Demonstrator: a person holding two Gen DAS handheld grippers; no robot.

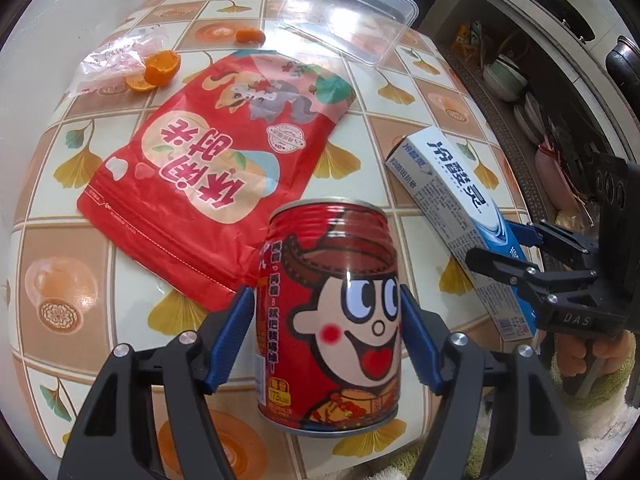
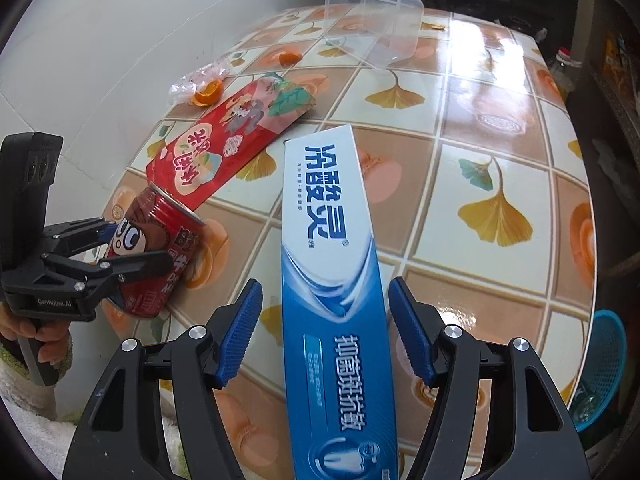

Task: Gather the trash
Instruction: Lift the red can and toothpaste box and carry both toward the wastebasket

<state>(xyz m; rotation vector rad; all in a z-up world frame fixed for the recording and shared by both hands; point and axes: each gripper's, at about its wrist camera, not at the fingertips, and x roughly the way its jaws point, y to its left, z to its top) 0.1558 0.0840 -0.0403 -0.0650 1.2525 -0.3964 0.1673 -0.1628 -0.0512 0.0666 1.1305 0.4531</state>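
Jaws apart, your left gripper (image 1: 326,340) straddles the red can (image 1: 332,312); your right gripper (image 2: 325,330), likewise open, flanks the toothpaste box (image 2: 332,280).

The near end of the box (image 2: 332,320) is cut off by the right wrist view's lower edge. Beside the box, the can's (image 2: 160,256) side is partly hidden by a black finger. Behind it, the pouch's (image 1: 208,152) corner is covered by the can.
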